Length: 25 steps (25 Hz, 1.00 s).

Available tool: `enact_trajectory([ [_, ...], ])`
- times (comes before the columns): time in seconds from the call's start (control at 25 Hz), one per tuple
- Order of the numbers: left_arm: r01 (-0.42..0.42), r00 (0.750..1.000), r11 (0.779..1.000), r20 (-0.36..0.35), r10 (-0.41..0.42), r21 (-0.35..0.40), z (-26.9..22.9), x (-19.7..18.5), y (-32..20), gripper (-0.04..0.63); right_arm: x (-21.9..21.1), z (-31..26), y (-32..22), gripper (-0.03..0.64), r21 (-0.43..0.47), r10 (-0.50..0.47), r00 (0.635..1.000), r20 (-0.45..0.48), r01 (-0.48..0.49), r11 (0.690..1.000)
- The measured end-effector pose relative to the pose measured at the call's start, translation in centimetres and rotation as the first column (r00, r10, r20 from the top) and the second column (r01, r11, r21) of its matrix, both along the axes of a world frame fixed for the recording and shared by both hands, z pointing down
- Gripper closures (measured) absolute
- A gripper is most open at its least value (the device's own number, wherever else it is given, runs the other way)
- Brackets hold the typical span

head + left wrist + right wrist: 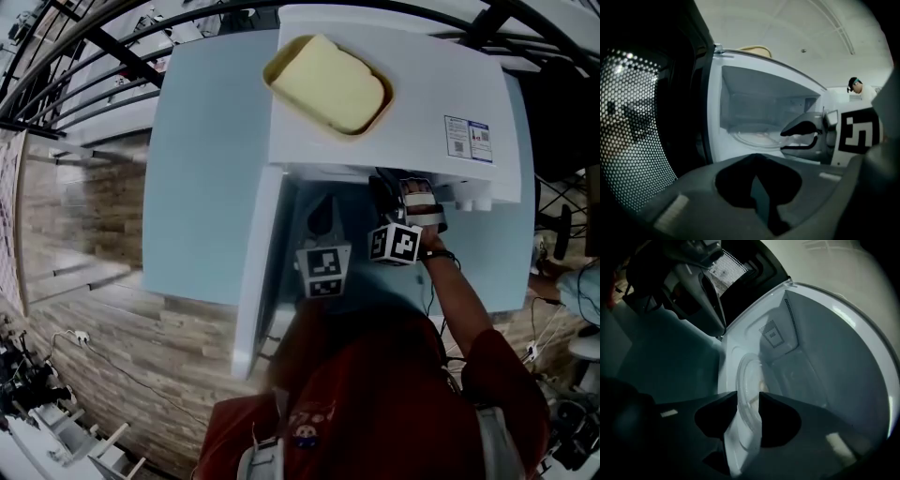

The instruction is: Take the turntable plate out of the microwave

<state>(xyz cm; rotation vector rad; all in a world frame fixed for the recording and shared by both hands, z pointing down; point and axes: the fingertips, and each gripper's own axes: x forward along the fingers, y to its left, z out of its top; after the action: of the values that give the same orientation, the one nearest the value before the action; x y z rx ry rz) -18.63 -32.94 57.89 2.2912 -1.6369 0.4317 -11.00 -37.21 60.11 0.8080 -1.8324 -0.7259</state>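
The white microwave (403, 103) stands on a light blue table (202, 141) with its door (258, 281) swung open to the left. The clear glass turntable plate (750, 137) lies on the oven floor. My right gripper (747, 397) is rolled on its side inside the opening, and the plate's (750, 376) near rim stands between its open jaws. From the left gripper view, the right gripper (783, 140) has one jaw above and one below the rim. My left gripper (754, 156) is shut with nothing in it, just outside the opening beside the door's mesh window (633, 126).
A yellow loaf-shaped thing in a tan basket (328, 82) sits on top of the microwave. The open door blocks the left side. A person (857, 86) stands far off at the right. Wood floor and metal railings lie left of the table.
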Motion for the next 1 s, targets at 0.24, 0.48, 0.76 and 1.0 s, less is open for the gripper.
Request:
enact_trajectory([
  [0.24, 0.010, 1.000, 1.000, -0.005, -0.010, 0.001, 0.3, -0.3, 0.0, 0.595, 0.1, 0.7, -2.0, 0.474, 0.050, 0.047, 0.989, -0.139, -0.041, 0.998],
  [0.48, 0.026, 1.000, 1.000, -0.006, -0.026, -0.002, 0.6, -1.2, 0.0, 0.595, -1.0, 1.0, -3.6, 0.476, 0.047, 0.027, 0.980, -0.198, -0.018, 0.999],
  [0.76, 0.040, 0.999, 0.999, -0.010, -0.040, -0.003, 0.9, -1.6, 0.2, 0.595, -2.0, 1.9, -3.6, 0.482, -0.005, 0.018, 0.977, -0.213, -0.020, 1.000],
  [1.0, 0.053, 0.999, 0.999, -0.005, -0.053, -0.004, 1.0, -2.3, 0.7, 0.595, -2.1, 2.2, -3.0, 0.569, -0.039, 0.003, 0.982, -0.187, -0.010, 0.999],
])
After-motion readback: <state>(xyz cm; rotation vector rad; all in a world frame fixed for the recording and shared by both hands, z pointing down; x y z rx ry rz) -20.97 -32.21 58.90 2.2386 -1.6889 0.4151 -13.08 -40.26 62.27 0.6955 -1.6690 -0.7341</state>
